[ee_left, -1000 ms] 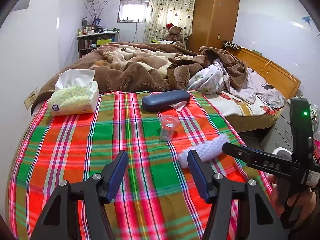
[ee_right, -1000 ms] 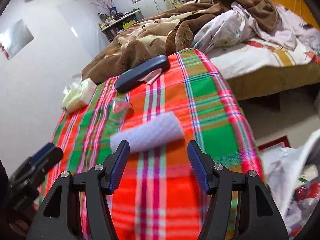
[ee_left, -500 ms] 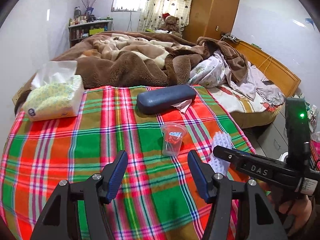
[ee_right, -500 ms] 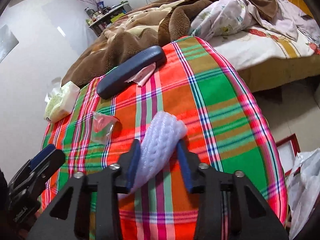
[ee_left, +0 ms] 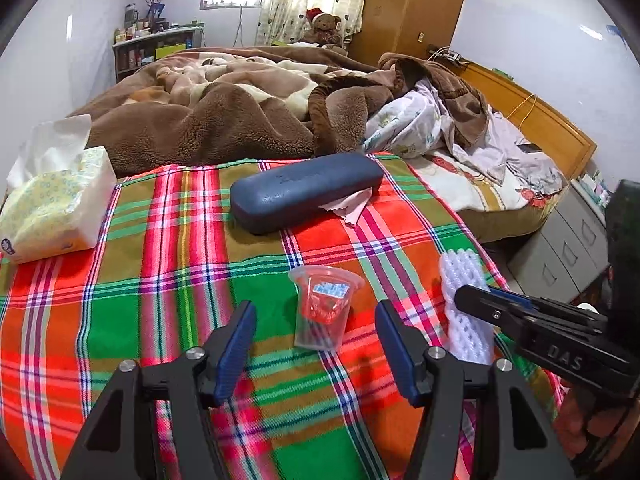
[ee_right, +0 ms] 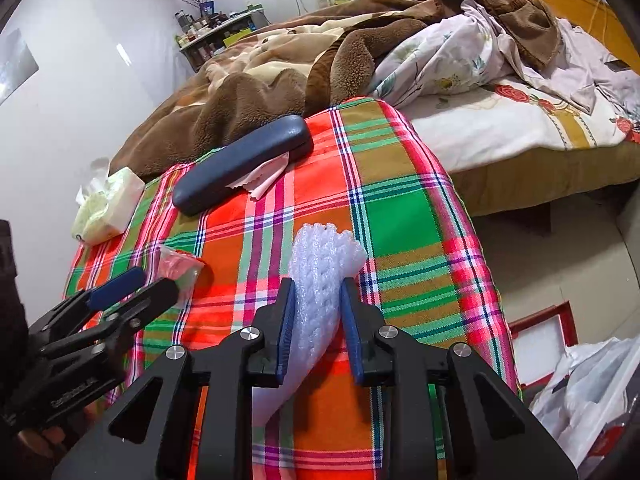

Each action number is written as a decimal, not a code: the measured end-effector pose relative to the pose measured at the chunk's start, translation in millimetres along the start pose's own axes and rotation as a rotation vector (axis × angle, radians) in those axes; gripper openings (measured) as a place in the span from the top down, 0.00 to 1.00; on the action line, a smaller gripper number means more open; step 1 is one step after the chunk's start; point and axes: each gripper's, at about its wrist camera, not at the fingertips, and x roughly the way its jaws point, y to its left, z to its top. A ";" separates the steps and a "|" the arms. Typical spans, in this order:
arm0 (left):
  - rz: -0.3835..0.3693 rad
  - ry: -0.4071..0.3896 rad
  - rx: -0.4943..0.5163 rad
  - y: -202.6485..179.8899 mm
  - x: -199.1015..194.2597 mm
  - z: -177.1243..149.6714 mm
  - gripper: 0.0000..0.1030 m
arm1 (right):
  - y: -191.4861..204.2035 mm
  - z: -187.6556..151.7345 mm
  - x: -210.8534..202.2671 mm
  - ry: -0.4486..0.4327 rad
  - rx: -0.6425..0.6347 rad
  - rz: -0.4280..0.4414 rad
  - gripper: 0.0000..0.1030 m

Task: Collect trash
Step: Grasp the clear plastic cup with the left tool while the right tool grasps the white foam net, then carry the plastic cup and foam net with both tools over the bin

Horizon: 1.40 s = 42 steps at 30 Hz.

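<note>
Right gripper (ee_right: 318, 312) closed onto foam net (ee_right: 320, 280) (squeezed).

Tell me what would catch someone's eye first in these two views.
The loud plaid cloth fills the foreground of both views. On it, the right gripper is shut on a white foam net near the cloth's right edge, while the left gripper is closing with a clear plastic cup lying between its jaws, not yet pinched. Behind them lies a dark blue case, in front of a rumpled brown blanket.
</note>
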 end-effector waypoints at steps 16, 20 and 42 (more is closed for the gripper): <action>0.017 0.003 0.026 -14.4 0.8 -2.9 0.71 | -3.9 -1.6 -4.4 -0.012 -0.010 0.018 0.77; 0.019 -0.008 0.029 -22.1 -12.5 -6.9 0.71 | -4.4 -5.0 -12.2 -0.020 -0.011 0.028 0.77; 0.021 -0.138 0.109 -107.9 -121.5 -50.9 0.71 | -27.9 -36.1 -102.6 -0.128 0.006 0.066 0.77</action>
